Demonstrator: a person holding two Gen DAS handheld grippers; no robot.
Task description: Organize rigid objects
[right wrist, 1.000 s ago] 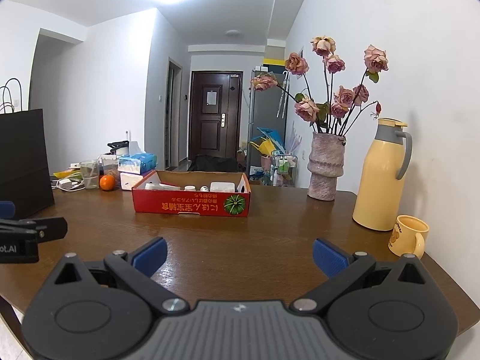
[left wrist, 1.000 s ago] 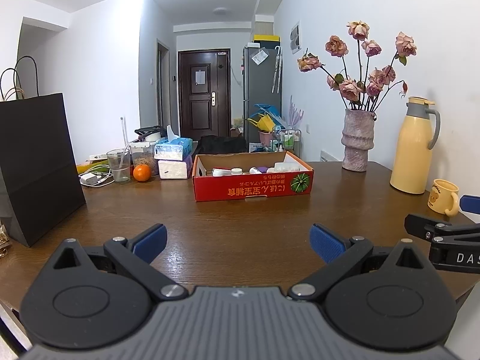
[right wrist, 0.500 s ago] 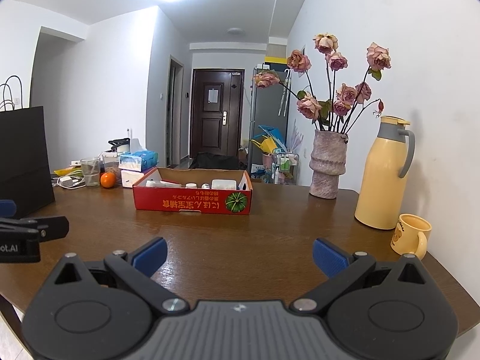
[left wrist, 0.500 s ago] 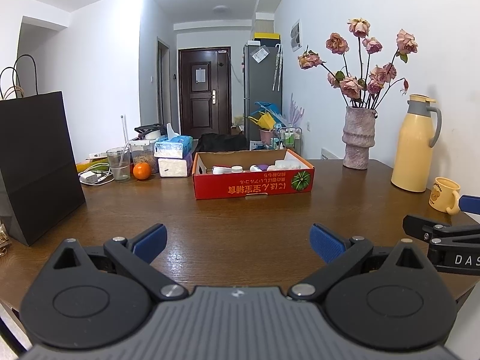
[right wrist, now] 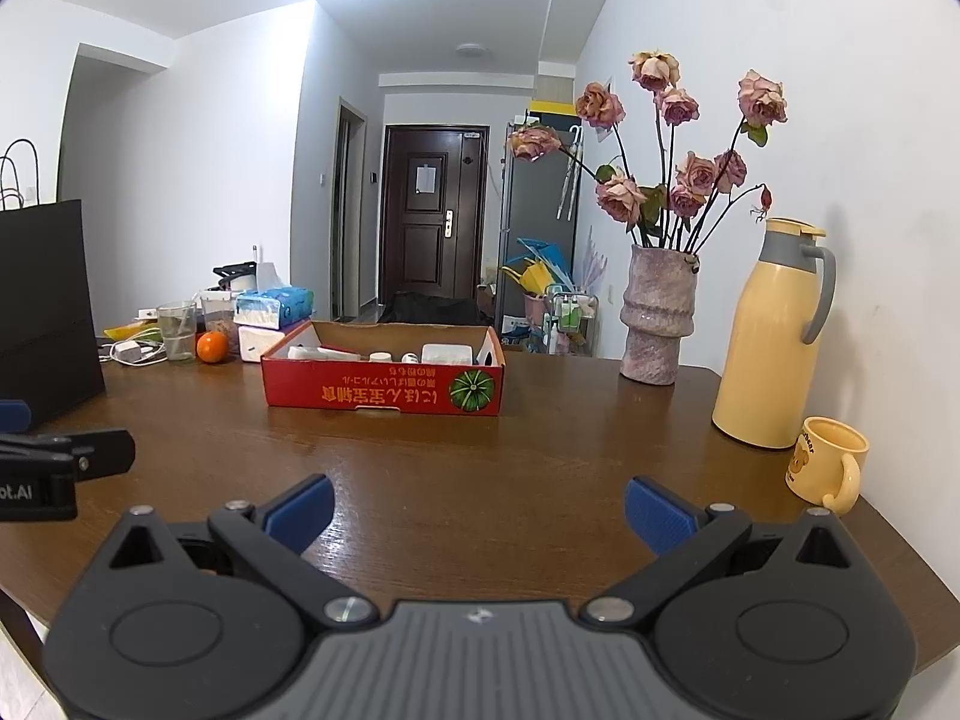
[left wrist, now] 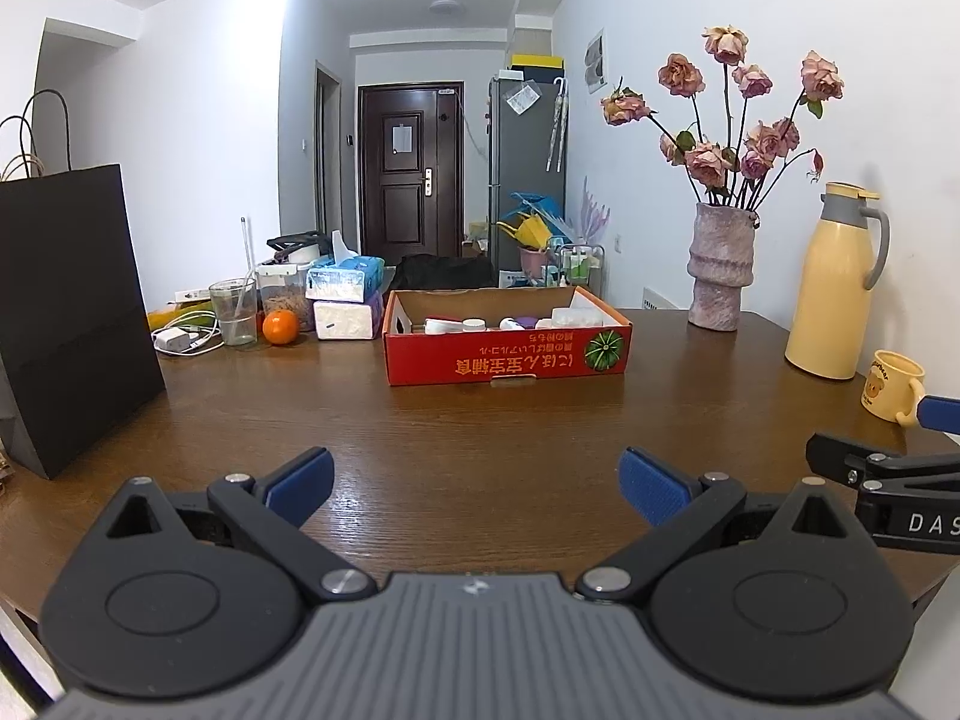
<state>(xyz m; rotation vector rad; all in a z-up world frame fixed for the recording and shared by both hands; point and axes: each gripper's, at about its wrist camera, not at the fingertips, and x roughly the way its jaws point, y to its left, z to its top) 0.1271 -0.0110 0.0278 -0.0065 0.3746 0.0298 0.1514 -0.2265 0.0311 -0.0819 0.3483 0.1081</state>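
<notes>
Grippers hover over the wooden table (left wrist: 480, 420): left gripper (left wrist: 477, 483) and right gripper (right wrist: 477, 510) both have fingers spread wide, holding nothing. At twelve o'clock sits the red cardboard box (left wrist: 507, 357), with small bottles (left wrist: 474, 324) and containers inside. Yellow mug (right wrist: 831, 459) stands at two o'clock.

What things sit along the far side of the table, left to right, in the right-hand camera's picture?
Black paper bag → glass → orange → red cardboard box → vase of roses → yellow thermos jug → yellow mug.
</notes>
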